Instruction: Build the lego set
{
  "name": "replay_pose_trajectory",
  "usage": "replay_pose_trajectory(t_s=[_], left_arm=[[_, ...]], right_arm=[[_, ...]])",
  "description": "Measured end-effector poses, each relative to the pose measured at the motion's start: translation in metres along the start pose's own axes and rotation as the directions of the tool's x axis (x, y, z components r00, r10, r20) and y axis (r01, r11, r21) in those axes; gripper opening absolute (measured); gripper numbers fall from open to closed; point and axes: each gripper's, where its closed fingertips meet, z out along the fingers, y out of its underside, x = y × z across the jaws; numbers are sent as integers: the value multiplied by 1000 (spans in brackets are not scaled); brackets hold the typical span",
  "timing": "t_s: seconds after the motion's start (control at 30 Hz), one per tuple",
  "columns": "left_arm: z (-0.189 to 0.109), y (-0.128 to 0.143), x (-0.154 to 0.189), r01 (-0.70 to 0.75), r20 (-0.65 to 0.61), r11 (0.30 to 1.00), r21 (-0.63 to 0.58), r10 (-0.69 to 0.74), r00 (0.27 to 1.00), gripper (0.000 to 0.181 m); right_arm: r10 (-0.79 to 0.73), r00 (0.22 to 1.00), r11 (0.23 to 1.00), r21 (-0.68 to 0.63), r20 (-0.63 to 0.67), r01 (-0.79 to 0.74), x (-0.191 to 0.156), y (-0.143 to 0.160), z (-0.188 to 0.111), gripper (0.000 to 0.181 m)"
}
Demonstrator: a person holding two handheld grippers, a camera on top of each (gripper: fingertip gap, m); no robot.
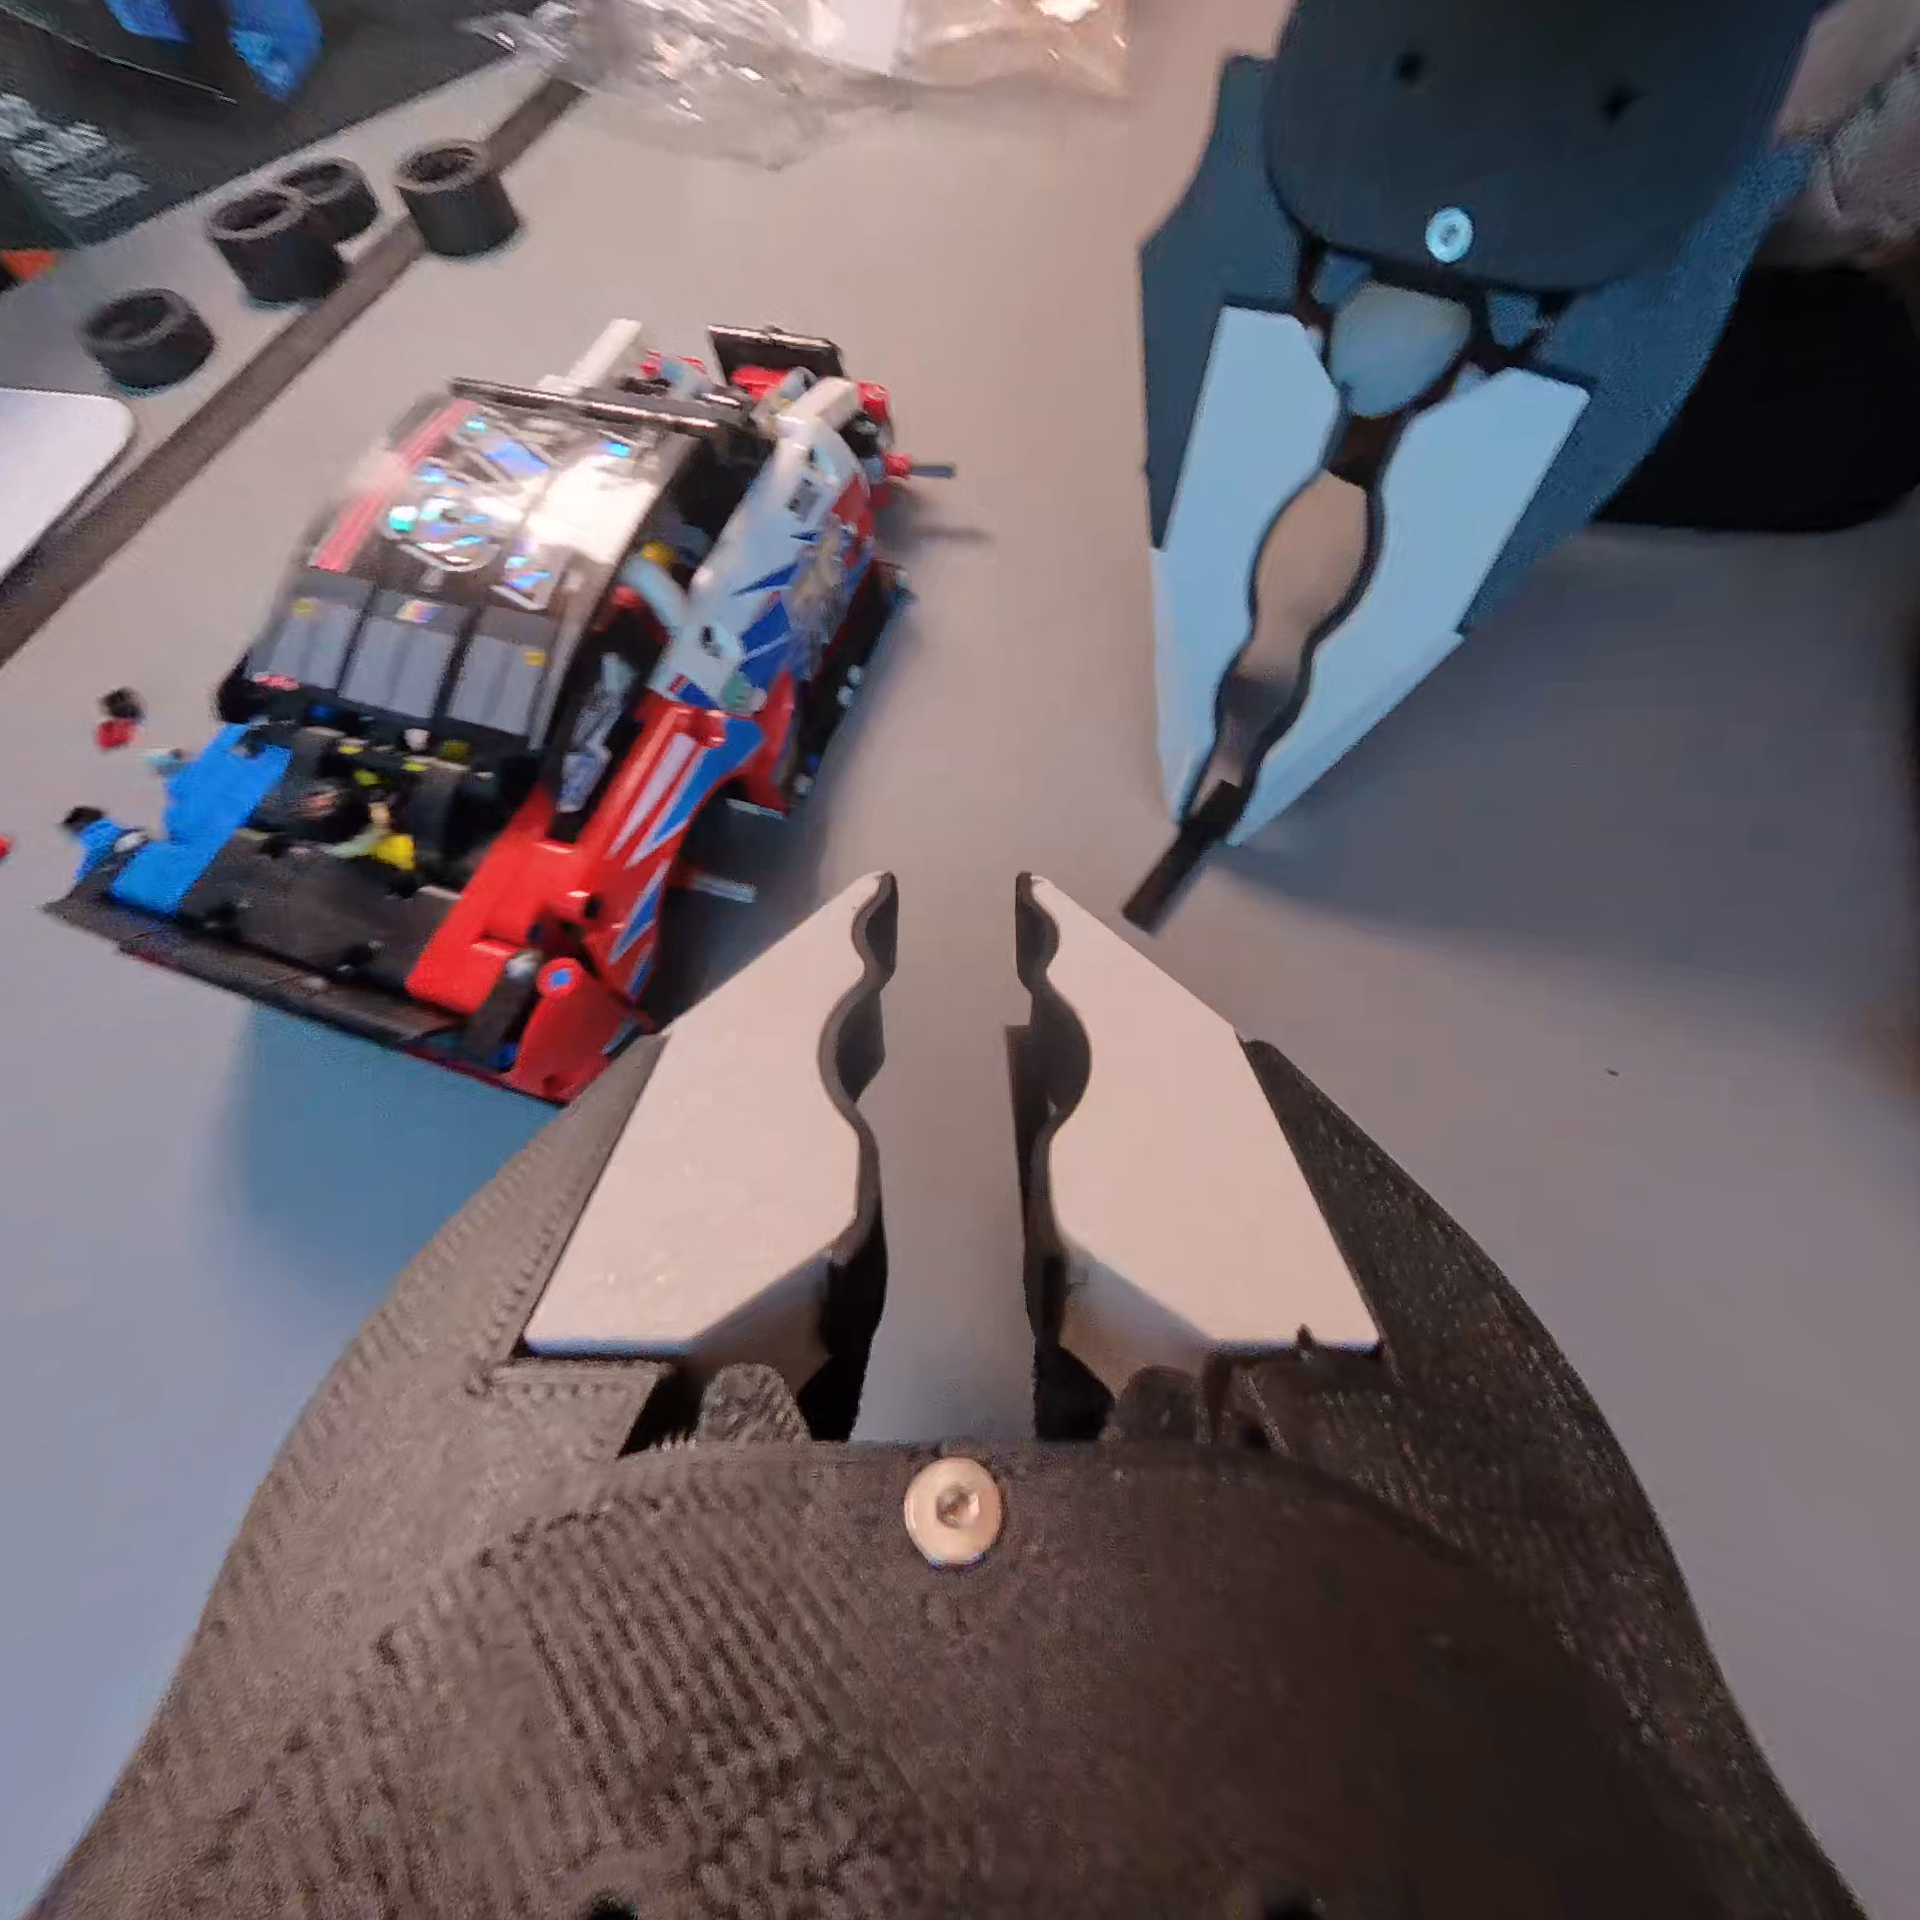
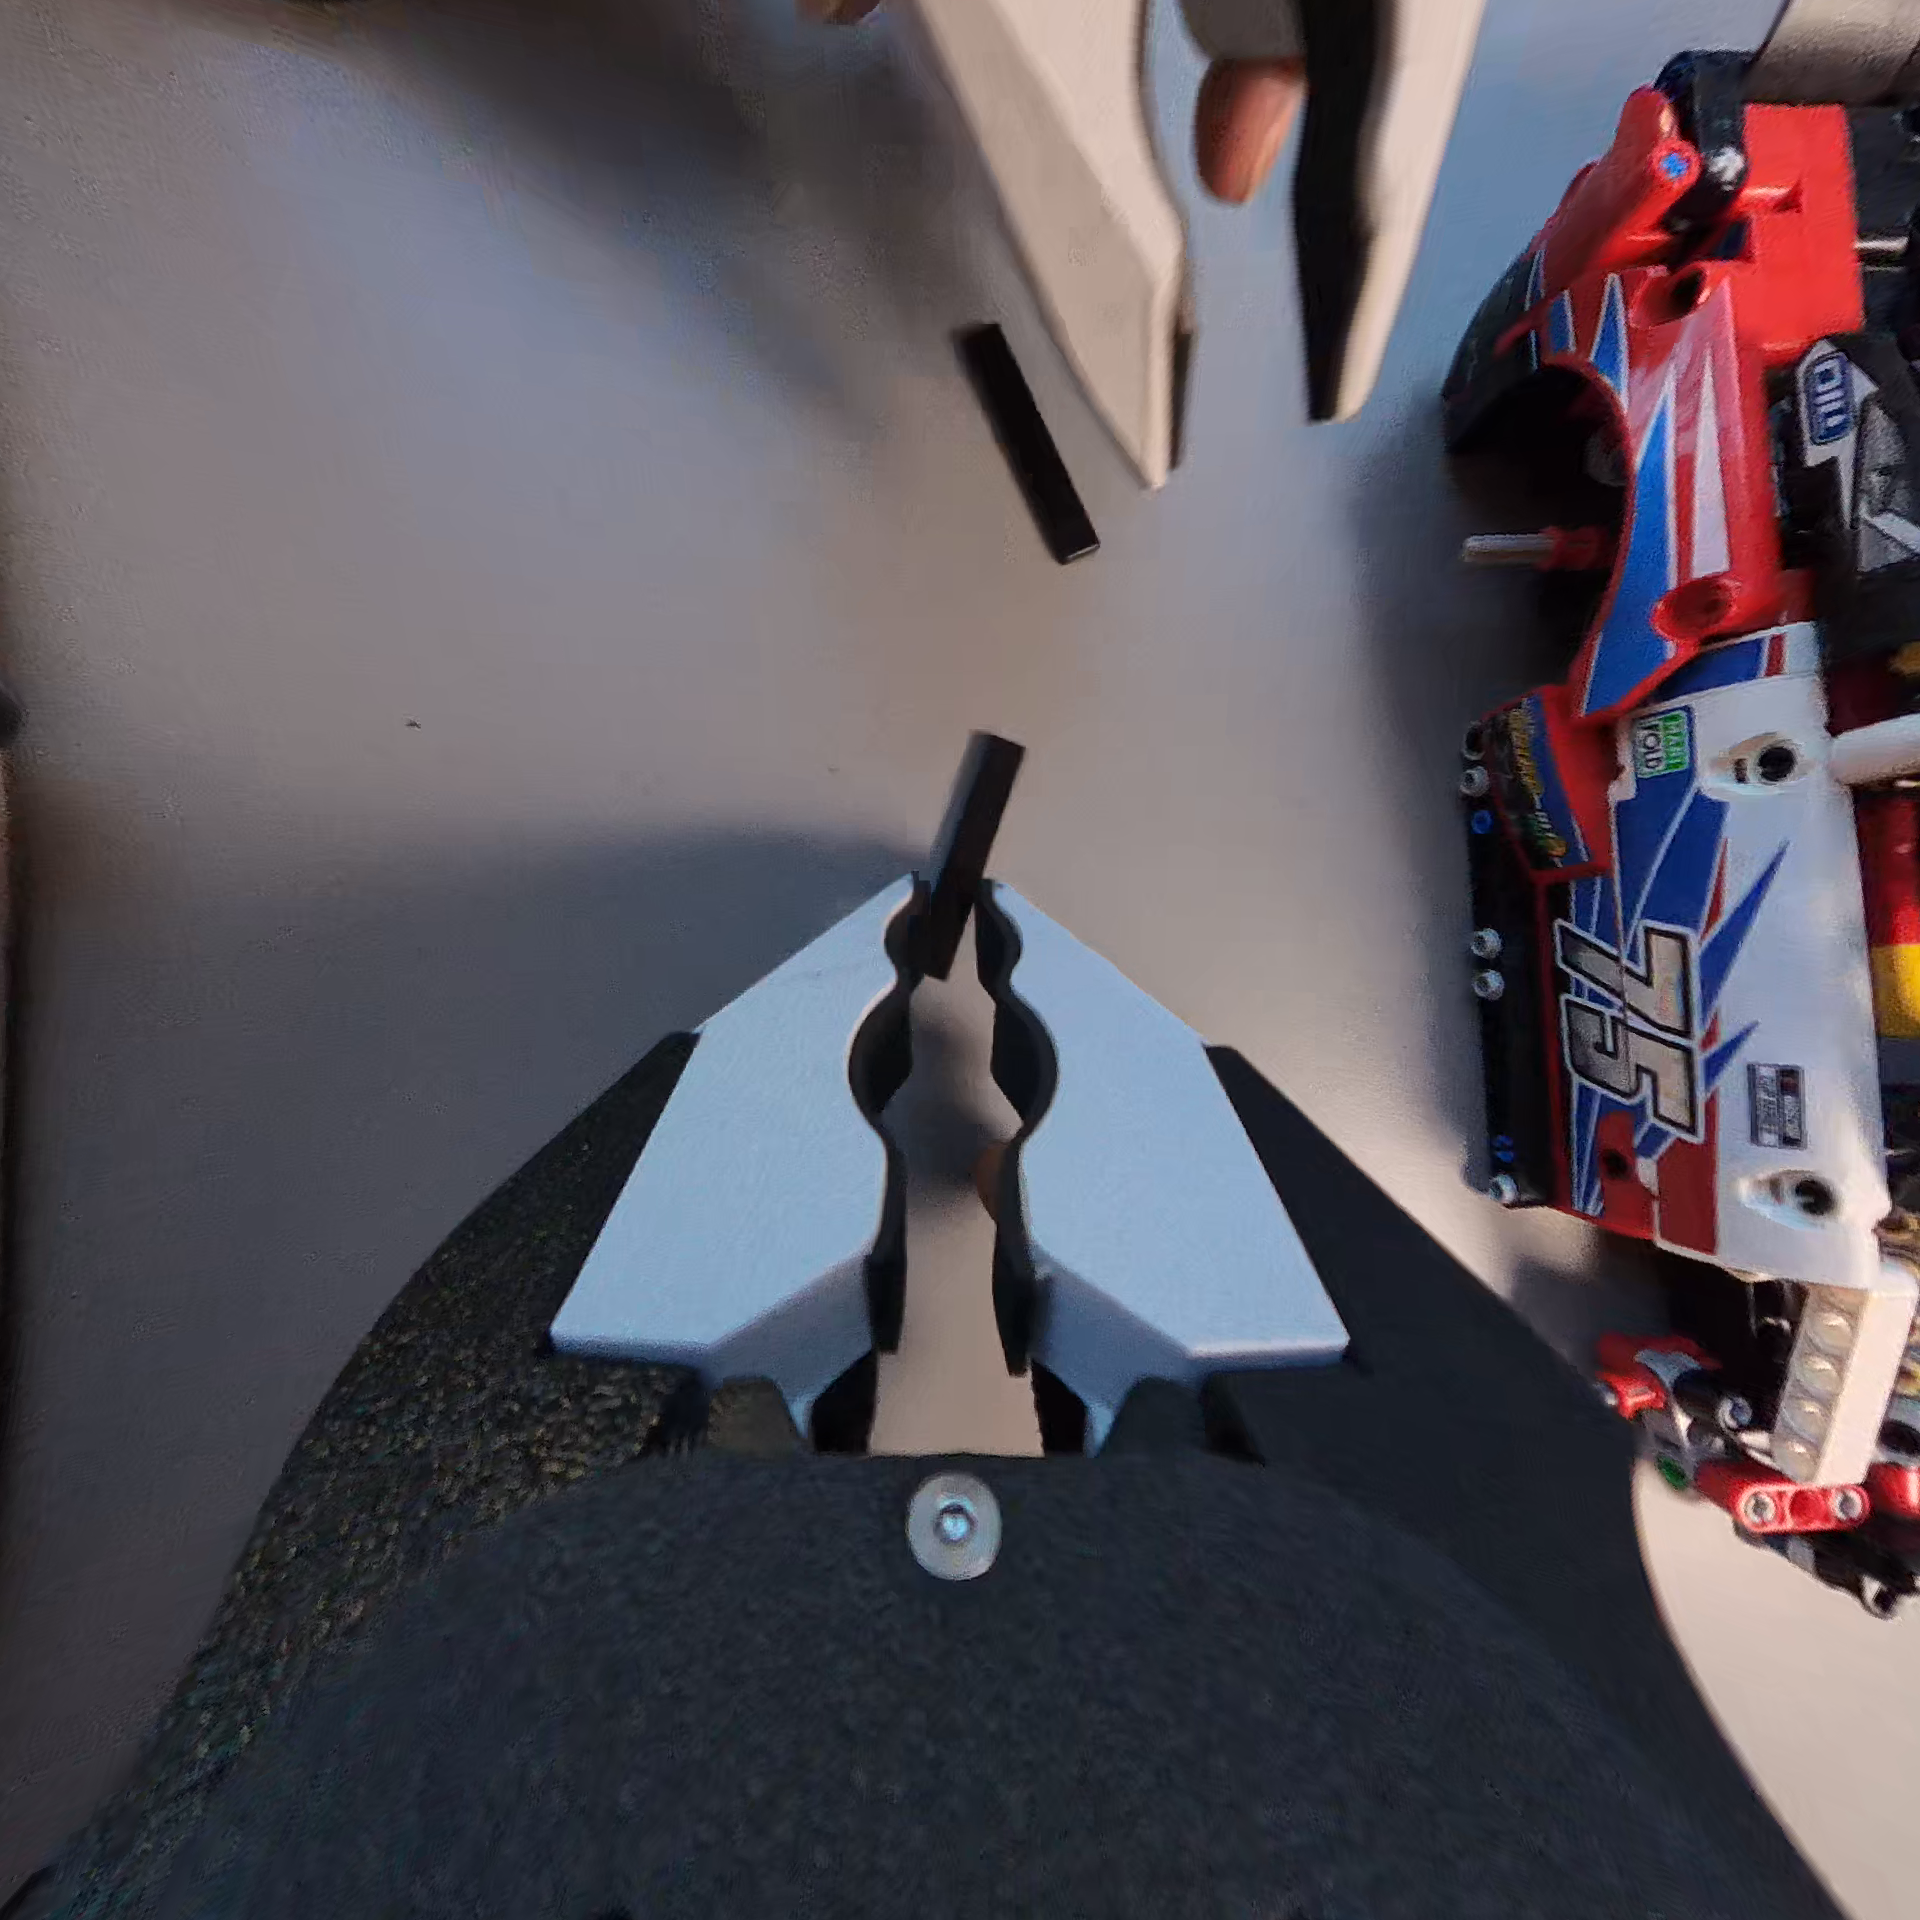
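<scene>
The partly built red, white and blue lego car (image 1: 520, 675) sits on the grey table (image 1: 1455, 935), left of both grippers; it also shows in the right wrist view (image 2: 1683, 831) along the right edge. My left gripper (image 1: 954, 894) is open and empty, its fingertips just right of the car's front. My right gripper (image 2: 951, 894) is shut on a short black axle (image 2: 971, 831) that sticks out past its tips. In the left wrist view it (image 1: 1210, 821) points down at the table with the axle (image 1: 1169, 883). A second black axle (image 2: 1023, 442) lies beside the left gripper (image 2: 1242, 426).
Several black tyres (image 1: 270, 239) stand at the back left by a dark box (image 1: 94, 145). Clear plastic bags (image 1: 790, 73) lie at the back. Small loose pieces (image 1: 120, 717) lie left of the car. A dark object (image 1: 1787, 416) stands behind the right gripper. My right fingertips sit around 8 centimetres from my left ones.
</scene>
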Motion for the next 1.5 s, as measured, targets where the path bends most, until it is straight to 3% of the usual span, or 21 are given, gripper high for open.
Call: replay_pose_trajectory(t_s=[0.1,0.2,0.3,0.43,0.57,0.67,0.87,1.27,1.37,1.5], left_arm=[[-18,-11,-40,85,141,988,132,-104,985,21],[-39,-6,-92,140,325,970,199,-200,924,23],[-54,14,-158,231,505,957,174,-288,814,29],[-60,39,-243,294,687,948,118,-292,665,43],[-44,77,-298,443,719,895,50,-340,607,61],[-34,91,-312,511,679,859,33,-394,619,64],[-36,94,-315,508,668,861,-3,-376,642,42],[-44,97,-319,405,752,909,-97,-199,628,0],[-51,82,-319,365,773,929,-64,-185,607,0],[-78,37,-313,269,801,962,42,-194,567,0]], right_arm=[[-113,990,993,-23,80,116,-5,3,-2,6],[-230,963,971,-31,142,236,-2,8,-5,6],[-215,961,975,-15,174,221,5,4,-6,15],[-138,979,982,151,151,115,12,-29,-18,22],[-67,996,966,256,63,49,21,-43,-35,21],[19,999,945,326,26,-27,25,-40,-48,20],[162,987,882,446,16,-152,43,-36,-59,17],[181,983,848,505,4,-159,53,-46,-55,16],[203,979,827,534,6,-175,56,-46,-60,15],[232,973,795,575,8,-194,60,-48,-66,16]])
